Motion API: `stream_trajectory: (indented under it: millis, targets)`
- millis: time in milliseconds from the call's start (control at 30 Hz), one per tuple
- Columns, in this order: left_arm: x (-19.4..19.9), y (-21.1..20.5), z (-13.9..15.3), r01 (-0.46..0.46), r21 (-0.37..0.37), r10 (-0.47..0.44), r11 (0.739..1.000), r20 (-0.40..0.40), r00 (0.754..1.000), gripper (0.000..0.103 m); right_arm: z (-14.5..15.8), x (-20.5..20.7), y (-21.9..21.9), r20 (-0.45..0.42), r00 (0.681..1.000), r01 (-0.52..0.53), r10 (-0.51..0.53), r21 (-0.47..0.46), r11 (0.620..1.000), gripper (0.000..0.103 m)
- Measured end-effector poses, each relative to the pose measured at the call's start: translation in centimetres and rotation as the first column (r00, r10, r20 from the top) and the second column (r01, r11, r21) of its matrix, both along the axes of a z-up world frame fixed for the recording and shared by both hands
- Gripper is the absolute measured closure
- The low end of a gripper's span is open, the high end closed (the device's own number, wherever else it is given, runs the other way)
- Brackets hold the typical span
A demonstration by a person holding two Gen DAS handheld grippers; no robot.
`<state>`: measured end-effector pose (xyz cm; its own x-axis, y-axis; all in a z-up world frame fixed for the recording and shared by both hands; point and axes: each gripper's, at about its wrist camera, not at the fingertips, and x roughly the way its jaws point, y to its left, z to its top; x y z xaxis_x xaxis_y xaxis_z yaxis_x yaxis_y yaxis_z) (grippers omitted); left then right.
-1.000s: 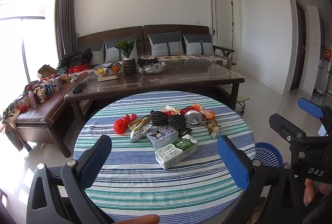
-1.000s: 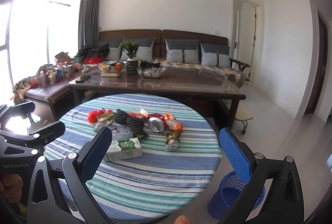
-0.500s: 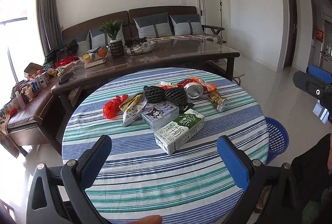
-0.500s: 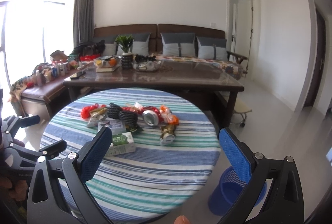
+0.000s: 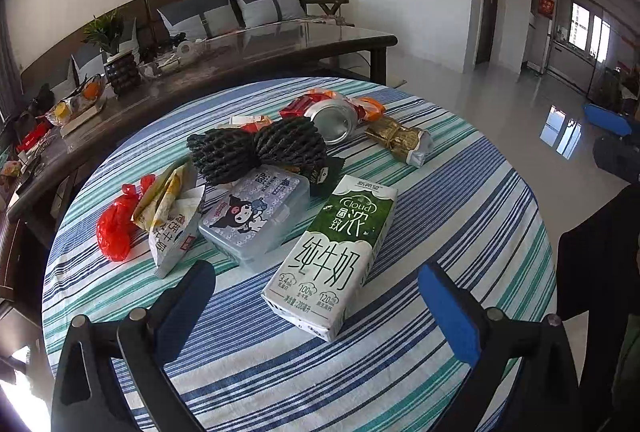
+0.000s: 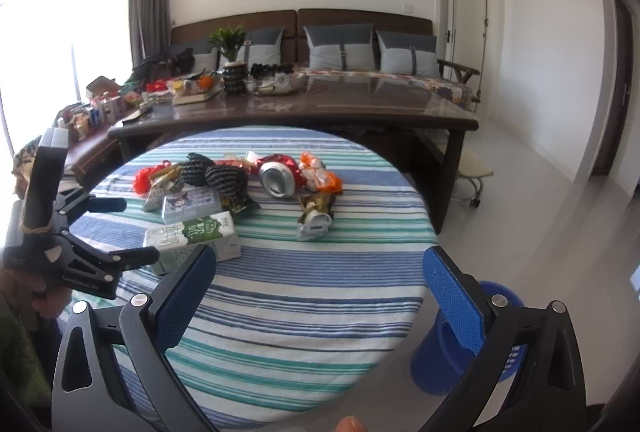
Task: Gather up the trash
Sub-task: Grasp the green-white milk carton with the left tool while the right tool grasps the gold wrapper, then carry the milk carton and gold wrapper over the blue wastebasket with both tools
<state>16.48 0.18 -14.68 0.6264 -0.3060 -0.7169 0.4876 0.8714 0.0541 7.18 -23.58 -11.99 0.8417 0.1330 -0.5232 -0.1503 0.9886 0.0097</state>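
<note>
The left gripper (image 5: 320,308) is held wide open over the near part of the round striped table (image 5: 460,244), nothing between its blue pads, with the near end of a green-and-white milk carton (image 5: 334,252) lying just ahead of the gap. The right gripper (image 6: 320,292) is likewise spread and empty, held back from the table edge.

Beyond the carton, a clear plastic box with a cartoon label (image 5: 256,216) is seen touching a torn snack packet (image 5: 172,216), with a crumpled red bag (image 5: 116,224) beside that. Further back lie two black foam nets (image 5: 256,148), a crushed can (image 5: 334,118), orange wrappers (image 5: 370,104) and a gold wrapper (image 5: 400,140).

Only the right wrist view shows the blue waste basket (image 6: 496,352) on the floor, right of the table, and the left gripper from the side (image 6: 108,228), its fingers parted near the carton. The printing on the carton can be read only in the left wrist view. A dark coffee table (image 6: 360,112) and a sofa (image 6: 360,28) are seen behind.
</note>
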Motion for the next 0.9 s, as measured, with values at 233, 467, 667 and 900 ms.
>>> stream_trajectory:
  millis: [233, 467, 667, 900]
  targets:
    - [3.2, -1.5, -2.8, 0.078, 0.043, -0.076, 0.996, -0.046, 0.996, 0.000, -4.0, 6.3, -1.4, -0.134, 0.988, -0.073, 0.077, 0.034, 0.997, 0.000]
    - [3.8, -2.1, -3.3, 0.120, 0.049, -0.118, 0.992, -0.044, 0.992, 0.000, -6.4, 16.1, -0.4, -0.326, 0.935, -0.109, 0.141, 0.114, 0.987, 0.007]
    - [3.7, -2.5, -3.1, 0.142, 0.035, -0.140, 0.989, -0.063, 0.988, 0.045, -8.8, 20.7, 0.3, -0.467, 0.868, -0.111, 0.169, 0.149, 0.983, 0.034]
    - [2.3, -1.9, -2.9, -0.020, 0.005, 0.020, 1.000, -0.100, 0.995, 0.045, -7.3, 17.4, -0.5, -0.436, 0.880, -0.165, 0.191, 0.097, 0.981, 0.063]
